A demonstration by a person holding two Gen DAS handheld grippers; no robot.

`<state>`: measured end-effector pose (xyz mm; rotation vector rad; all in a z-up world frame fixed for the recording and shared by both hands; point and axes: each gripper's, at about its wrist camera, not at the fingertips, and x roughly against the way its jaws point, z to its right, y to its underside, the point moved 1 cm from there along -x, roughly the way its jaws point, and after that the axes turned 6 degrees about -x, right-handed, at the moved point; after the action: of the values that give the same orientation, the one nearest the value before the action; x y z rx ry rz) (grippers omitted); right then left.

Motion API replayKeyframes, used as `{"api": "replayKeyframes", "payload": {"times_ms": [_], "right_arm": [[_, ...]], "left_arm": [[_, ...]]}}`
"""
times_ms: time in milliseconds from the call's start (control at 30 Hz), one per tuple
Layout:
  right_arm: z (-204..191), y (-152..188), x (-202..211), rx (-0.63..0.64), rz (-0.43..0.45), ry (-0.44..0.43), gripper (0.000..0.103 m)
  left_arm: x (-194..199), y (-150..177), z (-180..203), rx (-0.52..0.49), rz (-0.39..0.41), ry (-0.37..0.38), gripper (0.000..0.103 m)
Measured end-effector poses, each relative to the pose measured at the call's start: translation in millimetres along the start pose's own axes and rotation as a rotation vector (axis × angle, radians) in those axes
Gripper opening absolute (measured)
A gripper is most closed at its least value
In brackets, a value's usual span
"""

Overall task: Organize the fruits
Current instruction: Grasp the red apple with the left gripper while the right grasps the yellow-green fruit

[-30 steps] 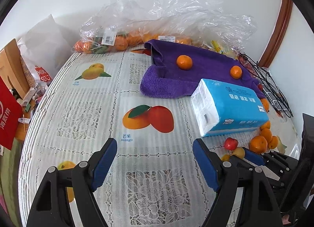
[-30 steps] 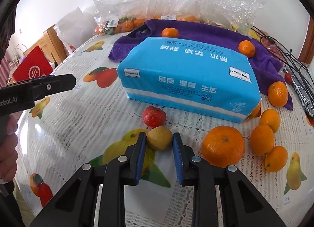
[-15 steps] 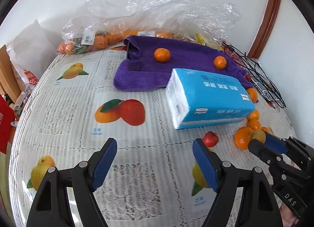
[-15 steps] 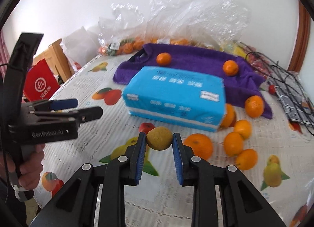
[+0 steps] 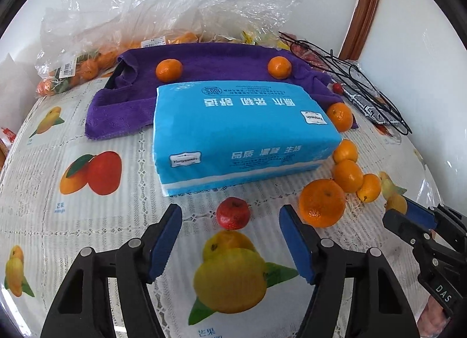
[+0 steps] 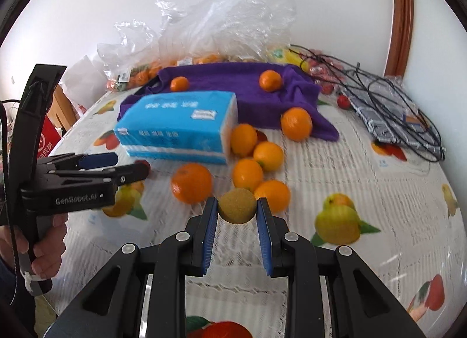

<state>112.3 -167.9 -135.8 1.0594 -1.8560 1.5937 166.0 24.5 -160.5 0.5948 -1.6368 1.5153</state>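
My right gripper (image 6: 237, 209) is shut on a small round yellow-brown fruit (image 6: 237, 205) and holds it above the tablecloth, close to a cluster of oranges (image 6: 248, 174). It also shows in the left wrist view (image 5: 408, 212) with the fruit (image 5: 396, 203). My left gripper (image 5: 230, 238) is open and empty, its jaws wide on either side of a small red fruit (image 5: 233, 213) lying just ahead of it. A large orange (image 5: 322, 202) lies to the right of the red fruit. Two oranges (image 5: 168, 69) sit on a purple towel (image 5: 216, 66).
A blue tissue pack (image 5: 242, 130) lies mid-table, against the towel. Clear plastic bags of oranges (image 5: 87, 66) stand at the back. Black cables and a patterned pouch (image 6: 388, 113) lie at the right. A small red fruit (image 6: 343, 101) lies near them.
My left gripper has moved right and forward, so the red fruit now lies between its open jaws. My right gripper has carried the yellow-brown fruit to the right, beside the orange cluster.
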Motion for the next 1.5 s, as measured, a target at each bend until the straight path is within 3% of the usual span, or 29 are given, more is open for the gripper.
{"api": "replayKeyframes", "payload": {"times_ms": [133,200,233,867,1100,1500], "right_arm": [[3,10,-10,-0.009,-0.027,-0.031,0.027],[2,12,-14,-0.009,-0.032,-0.044,0.027],[1,13,-16,-0.008,-0.031,-0.048,0.027],[-2,17,-32,-0.004,-0.030,-0.019,0.027],[-3,16,-27,-0.009,-0.039,-0.032,0.027],[-14,-19,2,-0.020,0.023,-0.028,0.027]], "left_arm": [[-11,2,4,-0.008,-0.004,-0.036,0.043],[-10,3,5,-0.021,0.005,-0.053,0.025],[-10,4,3,-0.019,0.006,-0.056,0.024],[-6,14,-8,0.016,0.035,-0.084,0.024],[0,14,-9,0.043,0.006,-0.042,0.024],[45,1,-13,0.052,0.054,-0.042,0.024]]}}
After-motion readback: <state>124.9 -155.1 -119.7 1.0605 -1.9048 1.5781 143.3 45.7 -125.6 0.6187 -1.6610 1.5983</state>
